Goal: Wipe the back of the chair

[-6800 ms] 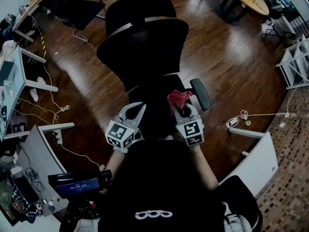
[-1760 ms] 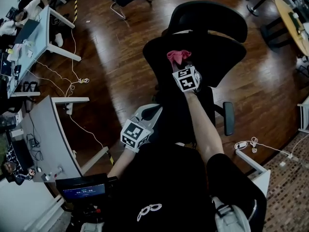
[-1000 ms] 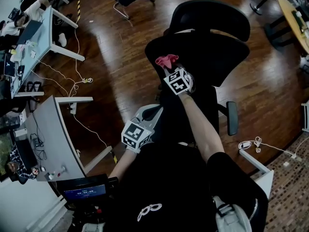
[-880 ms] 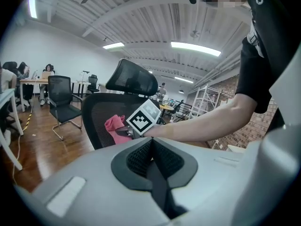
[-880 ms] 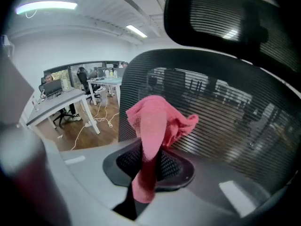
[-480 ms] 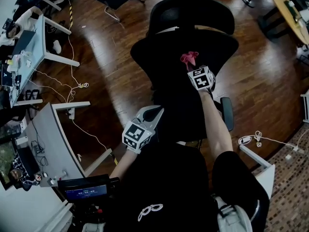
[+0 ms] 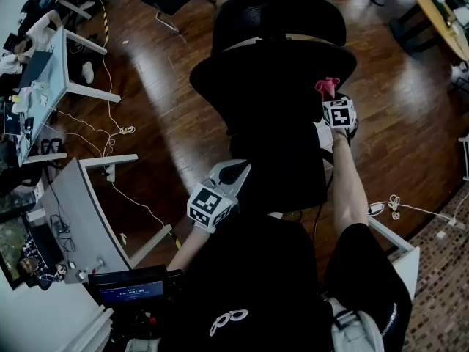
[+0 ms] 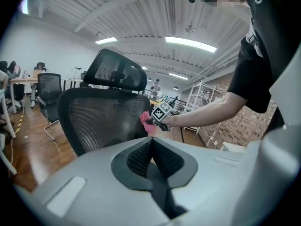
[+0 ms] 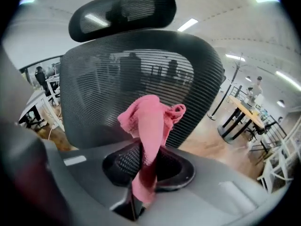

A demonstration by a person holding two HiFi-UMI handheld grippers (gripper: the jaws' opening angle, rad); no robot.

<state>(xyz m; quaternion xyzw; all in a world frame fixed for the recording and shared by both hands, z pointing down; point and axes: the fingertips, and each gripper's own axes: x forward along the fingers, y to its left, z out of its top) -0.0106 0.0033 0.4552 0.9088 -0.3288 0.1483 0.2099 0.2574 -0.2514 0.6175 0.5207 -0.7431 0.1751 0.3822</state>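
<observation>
Where the wooden floor [image 7: 168, 86] spreads out to the left of the black mesh chair [image 7: 271, 72], a pale tabletop [image 7: 44, 57] stands with white cables [image 7: 121, 130] trailing below it. Closer to the chair, just off the near left corner of its seat, the left tool [image 7: 233, 169] is held low and well short of the backrest. The left gripper view shows its jaws pressed together with nothing between them, pointing toward the backrest [image 8: 99, 119] and the headrest [image 8: 115, 69] above it.

The backrest fills the middle of the head view, with the headrest [image 7: 278, 17] beyond it. At the backrest's right edge, the right tool [image 7: 331, 94] is stretched out on a straight arm and pinches a pink cloth [image 7: 327, 86]. In the right gripper view the cloth [image 9: 149, 121] runs up from between the closed jaws and bunches into a loose wad in front of the mesh [image 9: 94, 88]. The wad lies right at the mesh, though contact cannot be told for sure. Farther right of the chair, a round wooden table [image 7: 440, 13] stands at the picture's edge.
</observation>
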